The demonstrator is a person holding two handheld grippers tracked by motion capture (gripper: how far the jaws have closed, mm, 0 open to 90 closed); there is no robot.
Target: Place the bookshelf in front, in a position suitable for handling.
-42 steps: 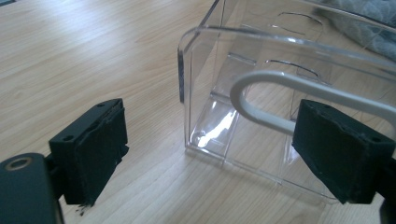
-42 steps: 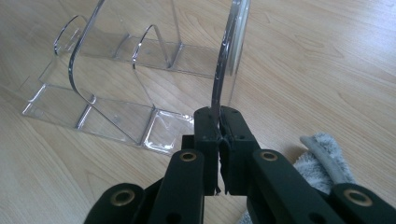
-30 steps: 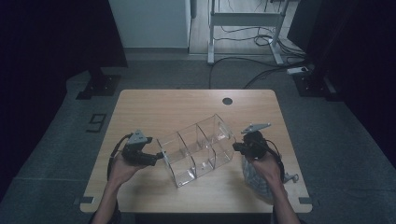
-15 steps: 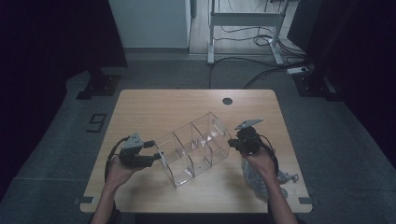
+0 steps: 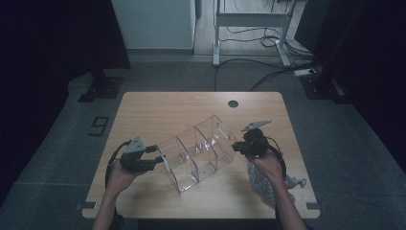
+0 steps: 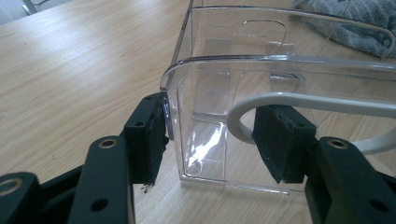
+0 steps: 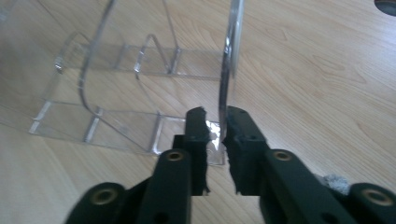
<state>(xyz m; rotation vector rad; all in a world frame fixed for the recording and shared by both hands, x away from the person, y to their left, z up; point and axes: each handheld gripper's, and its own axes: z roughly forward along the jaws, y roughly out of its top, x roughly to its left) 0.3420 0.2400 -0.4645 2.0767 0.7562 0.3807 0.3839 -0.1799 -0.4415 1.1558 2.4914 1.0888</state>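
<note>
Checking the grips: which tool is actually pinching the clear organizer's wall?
The right tool: its jaws pinch the clear organizer by its end wall. The left tool merely straddles a wall, jaws wide apart.

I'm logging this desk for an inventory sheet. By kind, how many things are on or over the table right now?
Clear plastic organizer: 1
Grey cloth: 1
Hand-held gripper: 2, the left hand-held gripper and the right hand-held gripper
Total: 4
</note>
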